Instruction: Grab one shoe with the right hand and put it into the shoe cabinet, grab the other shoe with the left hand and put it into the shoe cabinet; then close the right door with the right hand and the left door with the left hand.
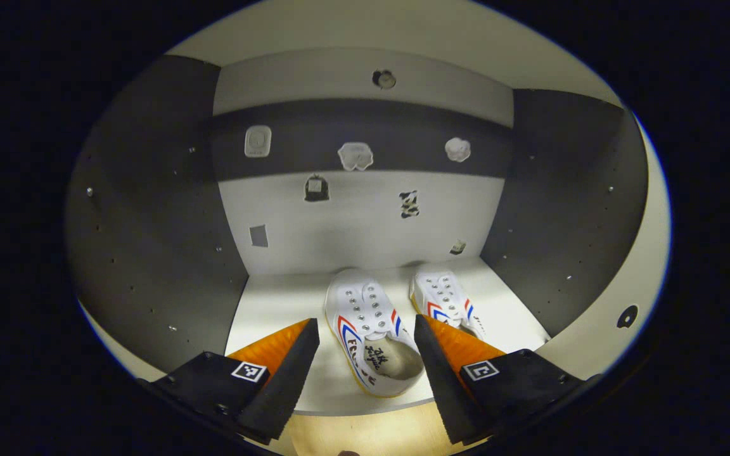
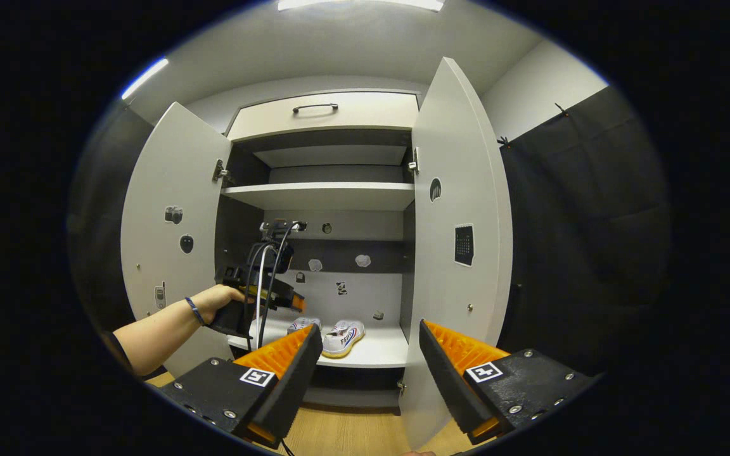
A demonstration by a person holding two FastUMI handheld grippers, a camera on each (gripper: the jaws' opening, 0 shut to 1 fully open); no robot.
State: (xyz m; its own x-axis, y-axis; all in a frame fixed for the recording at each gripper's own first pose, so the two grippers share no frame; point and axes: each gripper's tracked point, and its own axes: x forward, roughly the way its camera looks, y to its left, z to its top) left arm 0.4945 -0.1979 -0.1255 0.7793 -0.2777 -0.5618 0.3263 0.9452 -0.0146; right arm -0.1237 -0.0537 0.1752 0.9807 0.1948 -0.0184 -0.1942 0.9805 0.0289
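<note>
Left gripper view: our left gripper (image 1: pixel 366 354) sits at the mouth of the shoe cabinet, fingers spread wide apart and gripping nothing. Between the fingers we see the near shoe (image 1: pixel 371 332), white with red and blue stripes, lying on the bottom shelf (image 1: pixel 276 304) with its heel toward us and its toe toward the back panel. The far shoe (image 1: pixel 444 301) lies just to its right, also toe inward, partly hidden behind the gripper's right-hand finger. Neither shoe touches the fingers. The back panel (image 1: pixel 352 234) carries several small stickers; dark side walls close the compartment on either side.

Right gripper view: our right gripper (image 2: pixel 370 361) hangs well back from the cabinet (image 2: pixel 333 190), fingers apart and empty. Both doors stand open: the left door (image 2: pixel 168 209) swung out to the left, the right door (image 2: pixel 460 209) swung out toward us, its lower edge just behind the gripper's right-hand finger. A drawer with a handle (image 2: pixel 314 107) sits on top, and an upper shelf (image 2: pixel 320 193) below it. Here we also see the left gripper (image 2: pixel 279 294), held by a hand (image 2: pixel 219 301) with a band on the wrist, reaching into the lower compartment just above the shelf. The pair of shoes (image 2: pixel 339 335) rests on that shelf. Wooden floor (image 2: pixel 352 434) shows below.
</note>
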